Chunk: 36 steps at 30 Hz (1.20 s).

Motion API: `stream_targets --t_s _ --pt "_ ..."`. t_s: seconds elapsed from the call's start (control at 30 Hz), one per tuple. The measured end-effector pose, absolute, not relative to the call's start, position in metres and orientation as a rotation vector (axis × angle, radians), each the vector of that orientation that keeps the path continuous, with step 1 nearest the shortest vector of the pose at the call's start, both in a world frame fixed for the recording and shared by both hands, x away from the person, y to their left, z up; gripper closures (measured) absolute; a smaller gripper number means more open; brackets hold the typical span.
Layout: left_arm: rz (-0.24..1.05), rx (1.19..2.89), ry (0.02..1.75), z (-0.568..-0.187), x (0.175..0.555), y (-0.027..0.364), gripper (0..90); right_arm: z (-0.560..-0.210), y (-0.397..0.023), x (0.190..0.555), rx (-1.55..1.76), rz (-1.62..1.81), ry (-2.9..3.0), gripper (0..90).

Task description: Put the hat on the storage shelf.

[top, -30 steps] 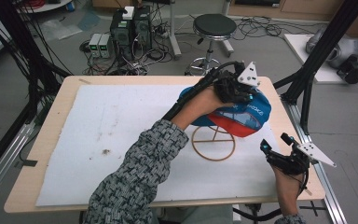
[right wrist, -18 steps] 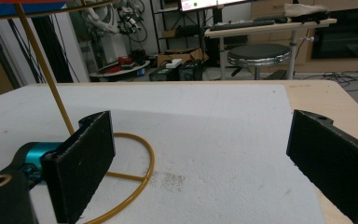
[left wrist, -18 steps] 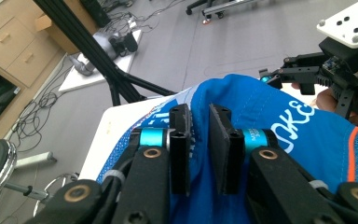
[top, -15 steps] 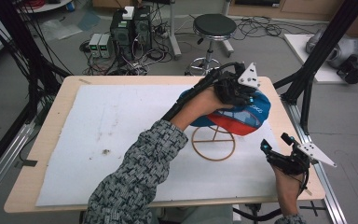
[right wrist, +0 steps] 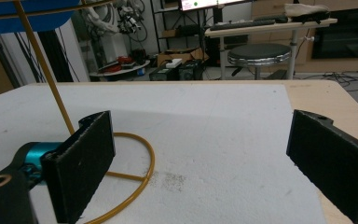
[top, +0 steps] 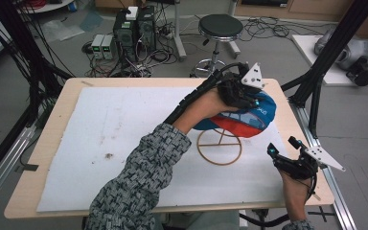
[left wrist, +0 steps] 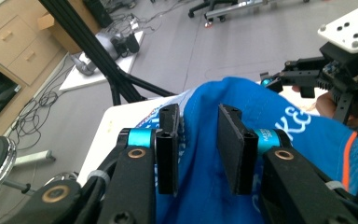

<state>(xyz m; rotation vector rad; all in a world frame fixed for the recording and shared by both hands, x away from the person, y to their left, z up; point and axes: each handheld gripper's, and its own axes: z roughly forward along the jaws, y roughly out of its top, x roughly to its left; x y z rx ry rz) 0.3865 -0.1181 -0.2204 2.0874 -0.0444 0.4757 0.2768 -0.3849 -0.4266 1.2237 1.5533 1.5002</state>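
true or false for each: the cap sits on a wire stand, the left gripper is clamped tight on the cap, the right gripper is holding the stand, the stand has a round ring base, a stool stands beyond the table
1. The blue cap sits on a yellow wire stand. True.
2. The left gripper is clamped tight on the cap. False: its jaws have just been opening; in the left gripper view the pads stand apart over the cloth.
3. The right gripper holds the stand. False: its jaws are wide open, with bare white mat between them and the stand off beside one jaw.
4. The stand has a round ring base. True.
5. A black stool stands on the floor beyond the table. True.
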Motion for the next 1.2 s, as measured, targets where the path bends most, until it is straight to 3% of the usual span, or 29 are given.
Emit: stream_targets --t_s 0.6,0.87,1.2 --pt "0.465 2.053 -0.026 -0.215 0.388 -0.104 59.8 -0.427 -0.384 0.277 1.219 1.498 1.553 6.7" --pt "0.52 2.014 -0.008 -0.206 0.388 -0.087 51.2 -0.427 -0.384 0.278 1.222 1.503 1.553 6.7" --pt "0.566 1.982 0.048 -0.198 0.387 -0.056 47.3 -0.426 -0.384 0.279 1.219 1.496 1.552 6.7"
